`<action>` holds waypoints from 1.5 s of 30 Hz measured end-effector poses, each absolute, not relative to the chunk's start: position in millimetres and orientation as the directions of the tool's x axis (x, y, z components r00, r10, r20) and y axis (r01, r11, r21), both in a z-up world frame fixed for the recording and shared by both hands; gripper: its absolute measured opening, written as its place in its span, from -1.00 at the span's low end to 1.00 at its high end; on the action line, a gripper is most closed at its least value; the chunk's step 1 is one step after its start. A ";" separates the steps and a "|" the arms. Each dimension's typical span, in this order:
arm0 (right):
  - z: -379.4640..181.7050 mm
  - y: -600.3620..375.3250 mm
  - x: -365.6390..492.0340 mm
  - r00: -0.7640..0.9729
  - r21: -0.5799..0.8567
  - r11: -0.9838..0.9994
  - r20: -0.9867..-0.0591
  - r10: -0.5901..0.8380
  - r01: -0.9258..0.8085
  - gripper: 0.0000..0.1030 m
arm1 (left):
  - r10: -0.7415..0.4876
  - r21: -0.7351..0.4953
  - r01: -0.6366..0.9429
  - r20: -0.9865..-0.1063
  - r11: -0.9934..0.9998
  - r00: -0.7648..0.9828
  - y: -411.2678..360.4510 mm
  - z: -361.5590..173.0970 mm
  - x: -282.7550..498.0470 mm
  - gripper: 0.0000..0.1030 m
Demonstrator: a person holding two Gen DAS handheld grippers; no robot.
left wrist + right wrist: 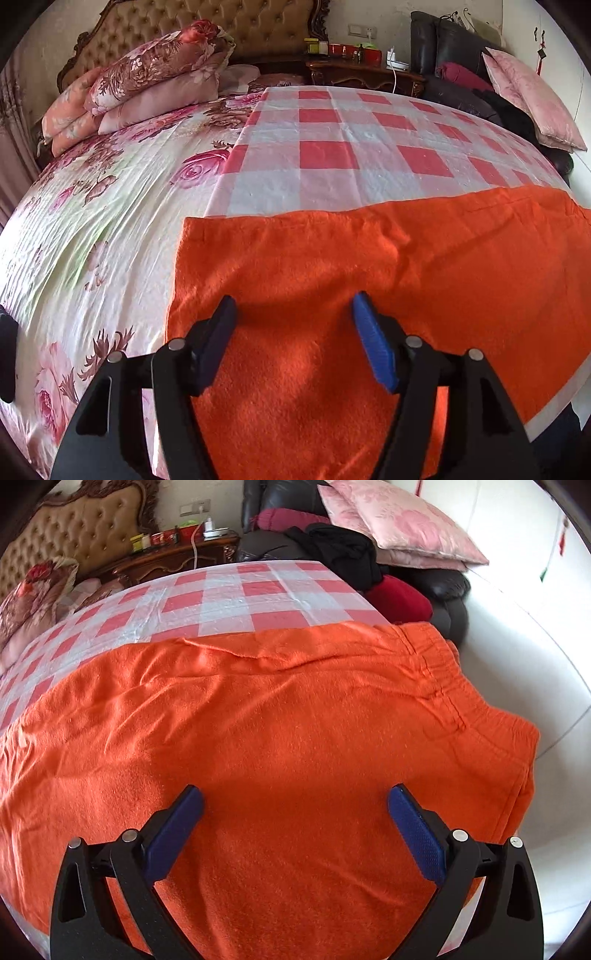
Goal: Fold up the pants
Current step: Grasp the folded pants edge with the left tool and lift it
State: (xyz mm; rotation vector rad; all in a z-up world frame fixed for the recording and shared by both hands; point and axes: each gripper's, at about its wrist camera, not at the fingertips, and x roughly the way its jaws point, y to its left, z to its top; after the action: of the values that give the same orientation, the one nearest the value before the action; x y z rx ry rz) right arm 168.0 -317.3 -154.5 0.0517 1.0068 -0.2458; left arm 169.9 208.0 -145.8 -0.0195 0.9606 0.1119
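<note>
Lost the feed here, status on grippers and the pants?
Left gripper open, right gripper open, both over fabric, nothing pinched. Orange pants spread flat on checkered cloth, waistband at right. Nothing in the way.

The bed [92, 229] carries a floral sheet [122, 206], with a red-and-white checked cloth [332, 155] spread beyond the jaws. Orange pants [332, 258] lie flat under and ahead of them. Folded quilts [147, 85], perhaps pillows too, sit far left.
</note>
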 end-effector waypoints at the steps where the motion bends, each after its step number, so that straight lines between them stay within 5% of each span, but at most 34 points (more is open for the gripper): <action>1: -154.9 -317.6 166.8 0.509 -0.065 0.971 -0.842 -0.177 0.230 0.88 | 0.088 0.037 -0.102 -0.821 0.994 0.565 209.8 -146.1 173.2 0.31; 13: -153.3 -318.0 158.8 0.493 -0.081 0.969 -0.849 -0.190 0.233 0.88 | 0.119 0.023 -0.188 -0.845 0.982 0.521 224.6 -146.8 204.8 0.40; 15: -153.9 -321.4 158.5 0.490 -0.056 0.968 -0.855 -0.173 0.244 0.89 | 0.103 -0.003 -0.199 -0.850 0.980 0.517 229.9 -143.2 204.8 0.22; 16: -153.4 -321.9 159.1 0.486 -0.056 0.969 -0.857 -0.171 0.242 0.89 | 0.105 -0.019 -0.222 -0.840 0.975 0.533 236.5 -135.7 199.8 0.11; 21: -149.2 -325.5 155.3 0.485 -0.052 0.978 -0.862 -0.147 0.204 0.88 | 0.082 -0.219 -0.398 -0.785 0.891 0.614 301.4 -112.2 150.5 0.14; 25: -139.2 -332.9 151.9 0.507 -0.080 0.975 -0.844 -0.177 0.207 0.88 | -0.043 -0.367 -0.388 -0.772 0.845 0.635 328.6 -122.6 120.8 0.14; 28: -142.2 -340.3 153.4 0.496 -0.069 0.976 -0.852 -0.166 0.208 0.88 | -0.080 -0.368 -0.379 -0.799 0.849 0.595 327.5 -140.5 118.1 0.09; 32: -144.8 -342.1 150.5 0.486 -0.068 0.976 -0.859 -0.163 0.208 0.88 | -0.155 -0.378 -0.313 -0.817 0.871 0.555 312.9 -153.5 124.5 -0.23; 36: -147.6 -336.1 148.1 0.477 -0.084 0.980 -0.864 -0.162 0.182 0.88 | -0.093 -0.263 -0.270 -0.853 0.926 0.513 298.5 -150.2 128.5 -0.40; 39: -149.4 -328.0 148.8 0.470 -0.087 0.983 -0.869 -0.154 0.160 0.88 | -0.084 -0.236 -0.242 -0.856 0.941 0.510 302.7 -143.8 129.7 -0.80; 45: -149.3 -300.0 149.3 0.446 -0.035 0.995 -0.892 -0.071 0.090 0.79 | -0.143 -0.302 -0.237 -0.844 0.923 0.517 325.1 -146.1 138.6 -0.85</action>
State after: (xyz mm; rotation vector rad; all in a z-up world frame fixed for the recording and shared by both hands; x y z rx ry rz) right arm 149.3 -300.0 -149.3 0.0184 1.1038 -0.0995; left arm 138.6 325.1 -146.1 -0.4080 1.0333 0.0585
